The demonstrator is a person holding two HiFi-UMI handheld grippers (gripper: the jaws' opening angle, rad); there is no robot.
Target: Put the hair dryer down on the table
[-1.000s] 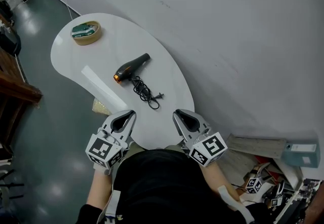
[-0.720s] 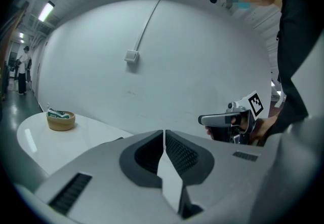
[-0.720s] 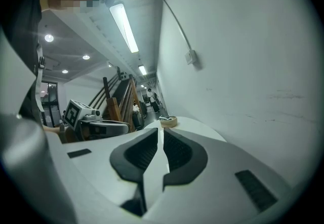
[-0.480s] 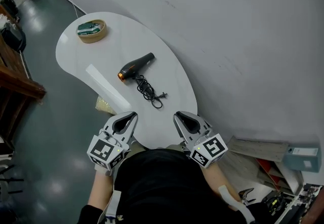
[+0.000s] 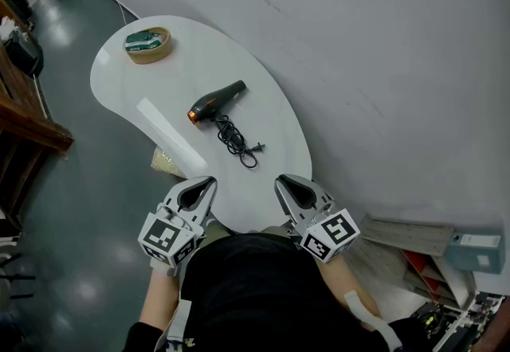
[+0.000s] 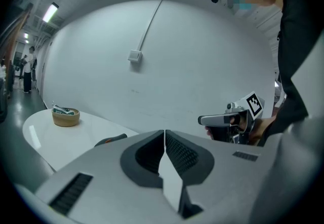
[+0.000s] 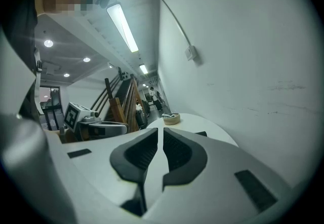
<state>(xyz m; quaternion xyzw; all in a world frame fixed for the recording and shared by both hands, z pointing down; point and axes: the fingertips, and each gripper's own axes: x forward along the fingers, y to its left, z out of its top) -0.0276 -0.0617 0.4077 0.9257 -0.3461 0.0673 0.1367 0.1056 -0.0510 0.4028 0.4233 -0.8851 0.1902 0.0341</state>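
One black hair dryer (image 5: 217, 102) lies flat on the white table (image 5: 199, 48), about midway along the tabletop, with nothing gripping it. Its long axis runs slantwise across the table: the orange-ringed end points toward the table's open edge beside the floor, and the slimmer black end points toward the table's wall side. A bundled black cord (image 5: 233, 142) lies on the table just beside the dryer, on the side toward the table's near end, and its plug rests at the outer end of the bundle. At the far end of the table sits a round tan bowl (image 5: 147, 45) with something green inside, well apart from the dryer. Over the table's near end the person holds both tools side by side, tips toward the dryer but well short of it. The left gripper (image 5: 199, 183) has its jaws closed together with nothing between them, as the left gripper view shows, and the right gripper (image 5: 288, 185) is likewise closed and empty. A pale grey wall (image 5: 382, 40) runs along one long side of the table.
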